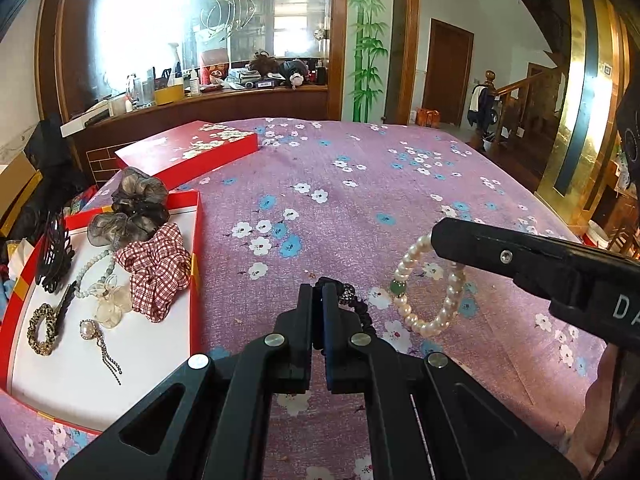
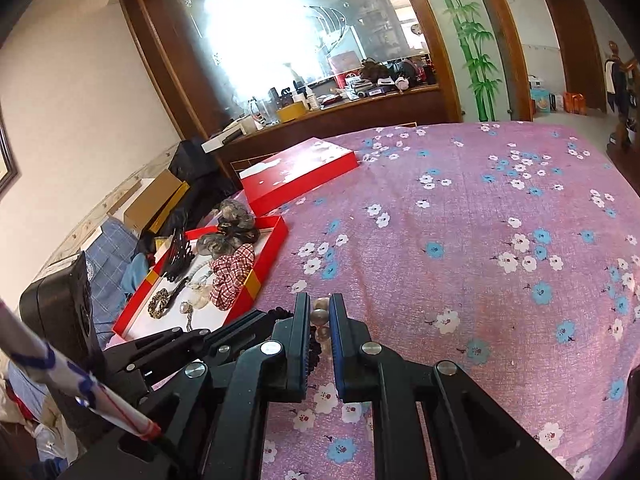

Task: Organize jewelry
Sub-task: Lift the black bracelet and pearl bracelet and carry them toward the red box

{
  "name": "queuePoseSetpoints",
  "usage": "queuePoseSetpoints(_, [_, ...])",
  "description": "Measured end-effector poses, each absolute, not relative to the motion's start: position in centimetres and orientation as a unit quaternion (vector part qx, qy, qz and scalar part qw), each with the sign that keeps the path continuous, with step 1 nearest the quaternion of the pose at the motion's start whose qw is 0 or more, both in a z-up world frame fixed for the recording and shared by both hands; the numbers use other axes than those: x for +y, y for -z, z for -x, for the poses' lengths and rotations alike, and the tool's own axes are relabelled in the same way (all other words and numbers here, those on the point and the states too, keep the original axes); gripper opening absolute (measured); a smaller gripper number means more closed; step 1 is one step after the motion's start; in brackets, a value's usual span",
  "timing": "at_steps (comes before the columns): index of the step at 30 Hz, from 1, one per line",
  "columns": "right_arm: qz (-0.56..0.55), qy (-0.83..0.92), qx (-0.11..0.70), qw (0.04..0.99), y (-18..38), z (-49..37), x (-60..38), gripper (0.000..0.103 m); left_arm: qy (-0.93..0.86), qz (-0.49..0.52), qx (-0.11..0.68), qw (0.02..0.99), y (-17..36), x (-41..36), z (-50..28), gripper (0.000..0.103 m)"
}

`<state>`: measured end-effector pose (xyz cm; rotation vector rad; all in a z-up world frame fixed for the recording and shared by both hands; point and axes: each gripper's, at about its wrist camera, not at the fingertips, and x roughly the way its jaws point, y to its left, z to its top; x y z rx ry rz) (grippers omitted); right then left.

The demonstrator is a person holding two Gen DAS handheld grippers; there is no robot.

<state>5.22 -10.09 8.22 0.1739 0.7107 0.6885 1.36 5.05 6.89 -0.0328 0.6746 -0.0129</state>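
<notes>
Most pieces already lay in the red box (image 1: pixel 196 240), while the left gripper (image 1: pixel 319 292) was clamped on a black bracelet (image 1: pixel 362 312) and the right gripper (image 2: pixel 320 312) pinched the pearl bracelet (image 1: pixel 430 280) just above the cloth (image 1: pixel 400 200), both not yet boxed.

Here's the tabletop (image 1: pixel 360 184), covered in a purple cloth printed with white and blue blossoms. At its left edge sits an open red tray box (image 1: pixel 196 240) with a white floor, holding hair ties and trinkets. Just behind it, touching the cloth, lies the flat red lid (image 1: pixel 188 152) with a white blossom print. Out on the bare cloth to the right rests a pearl bracelet (image 1: pixel 430 284) with one green bead, and just beside it a black beaded band (image 1: pixel 356 304).
</notes>
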Motion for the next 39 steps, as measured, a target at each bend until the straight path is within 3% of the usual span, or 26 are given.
queuePoseSetpoints(27, [-0.102,-0.327,0.347,0.873,-8.5,-4.3,-10.1,0.01,-0.017,0.011,0.311,0.95,-8.4,6.2,0.6,0.004])
queuePoseSetpoints(39, [-0.078,-0.352,0.346,0.866,-9.8,-2.6,-5.8,0.011,-0.047,0.04,0.28,0.958,-11.0,11.0,3.4,0.004])
